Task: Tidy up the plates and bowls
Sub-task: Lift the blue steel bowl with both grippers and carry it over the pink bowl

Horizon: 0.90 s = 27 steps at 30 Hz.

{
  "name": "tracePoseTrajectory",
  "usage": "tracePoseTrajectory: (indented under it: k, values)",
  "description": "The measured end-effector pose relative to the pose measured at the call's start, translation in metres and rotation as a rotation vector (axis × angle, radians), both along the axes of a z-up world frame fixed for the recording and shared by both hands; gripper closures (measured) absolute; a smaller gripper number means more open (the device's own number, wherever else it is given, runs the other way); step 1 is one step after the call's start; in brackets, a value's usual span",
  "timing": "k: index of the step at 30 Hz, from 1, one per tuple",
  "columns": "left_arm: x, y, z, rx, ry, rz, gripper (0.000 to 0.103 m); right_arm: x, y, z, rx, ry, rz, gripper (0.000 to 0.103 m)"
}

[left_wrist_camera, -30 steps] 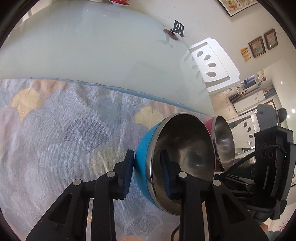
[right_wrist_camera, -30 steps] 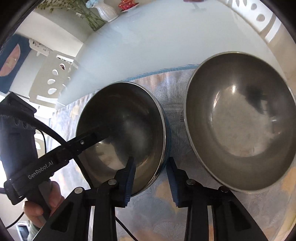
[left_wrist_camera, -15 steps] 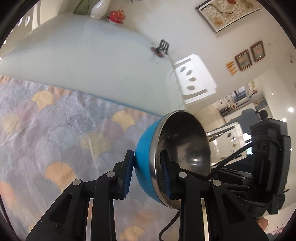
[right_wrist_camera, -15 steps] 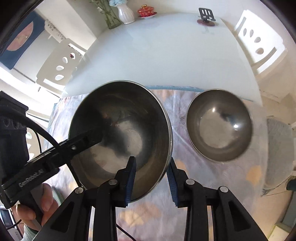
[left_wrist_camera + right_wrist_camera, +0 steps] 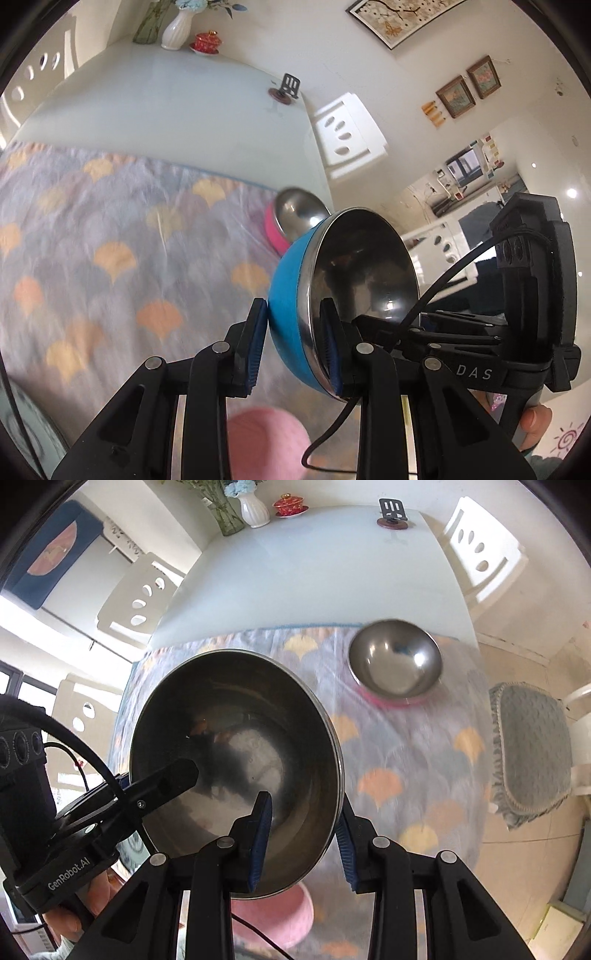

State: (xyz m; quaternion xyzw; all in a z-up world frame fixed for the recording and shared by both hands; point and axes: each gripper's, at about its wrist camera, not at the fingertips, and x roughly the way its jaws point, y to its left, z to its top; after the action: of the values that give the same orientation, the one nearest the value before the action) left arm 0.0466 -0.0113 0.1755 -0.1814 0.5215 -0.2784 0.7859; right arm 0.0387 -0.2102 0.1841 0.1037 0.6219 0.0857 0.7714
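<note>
Both grippers, left gripper (image 5: 291, 347) and right gripper (image 5: 303, 843), clamp the blue bowl's (image 5: 290, 291) rim, raised above the pink bowl (image 5: 395, 662), probably for nesting.

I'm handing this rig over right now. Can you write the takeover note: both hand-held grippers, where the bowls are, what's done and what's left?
Left hand-held gripper: shut on the blue bowl, pinching its rim.
Right hand-held gripper: shut on the same bowl's rim at another spot.
Blue bowl: held tilted in the air above the patterned cloth, clear of it.
Pink bowl: upright on the cloth near the table's right edge, untouched.
Done: blue bowl picked up.
Left: probably nest the two bowls, then let go.
</note>
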Motion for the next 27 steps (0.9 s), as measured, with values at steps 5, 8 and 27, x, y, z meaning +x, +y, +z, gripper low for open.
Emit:
tracePoseTrajectory:
  k: [5, 8, 27]
  values:
    - [-0.043, 0.001, -0.005, 0.003, 0.033, -0.010, 0.078, -0.044, 0.002, -0.003, 0.015, 0.029, -0.001, 0.069]
    - [-0.065, 0.003, -0.008, 0.028, 0.049, -0.025, 0.078, -0.065, 0.005, -0.010, 0.032, 0.059, -0.002, 0.069]
    - [-0.123, 0.020, -0.071, 0.118, 0.172, -0.070, 0.078, -0.135, 0.035, -0.106, 0.096, 0.331, 0.068, 0.069]
